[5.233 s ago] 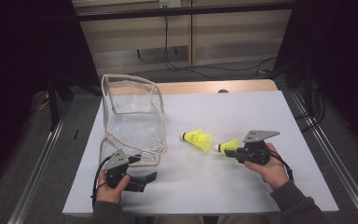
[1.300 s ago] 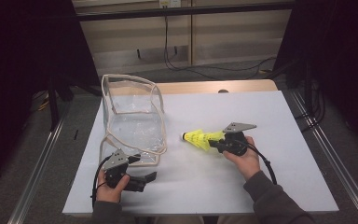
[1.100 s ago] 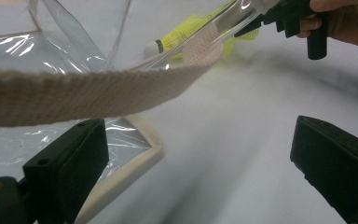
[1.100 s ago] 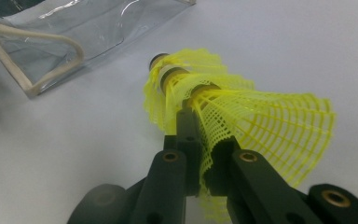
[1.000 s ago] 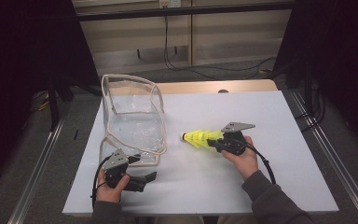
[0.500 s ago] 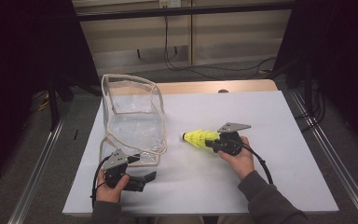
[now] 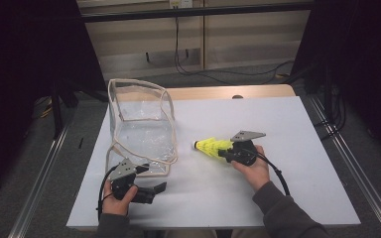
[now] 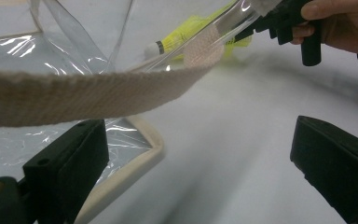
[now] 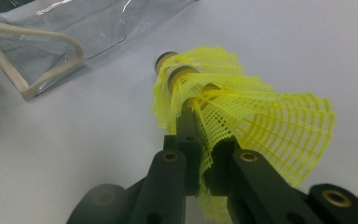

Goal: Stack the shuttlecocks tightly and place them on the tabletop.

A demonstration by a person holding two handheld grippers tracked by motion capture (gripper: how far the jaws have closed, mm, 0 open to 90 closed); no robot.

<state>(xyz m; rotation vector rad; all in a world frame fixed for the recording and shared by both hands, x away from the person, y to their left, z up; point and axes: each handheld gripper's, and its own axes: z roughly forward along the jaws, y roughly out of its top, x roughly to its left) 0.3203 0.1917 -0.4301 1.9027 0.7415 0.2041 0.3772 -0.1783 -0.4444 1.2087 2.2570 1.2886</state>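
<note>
Right gripper (image 7: 226,153) clamped on the mesh skirt of a yellow shuttlecock (image 7: 213,147), jaws nearly together with the net pinched between them in the right gripper view (image 9: 200,154). Second shuttlecock (image 9: 175,70) nested nose-first inside the first, so both ride on one grip; cork ends point toward the bag (image 7: 141,129). Pair held low over the table (image 7: 287,129), just right of the bag and apart from it. Skirt grip probably chosen because the cork is too small and round for flat pads, and it leaves the nose free to lead into an opening. Left gripper (image 7: 154,191) spread wide, nothing between the jaws, parked on the table at the bag's near corner. Bag's cloth strap (image 8: 88,93) crosses just above the left jaw in the left gripper view, not pinched. Likely staged there to catch the strap or rim and hold the mouth open. Clear bag upright at table left, open flap sagging forward toward the left hand (image 7: 116,196). Floppy plastic looks prone to collapse without that support. Judged stage: shuttlecocks stacked, still outside the bag, loading next.
</note>
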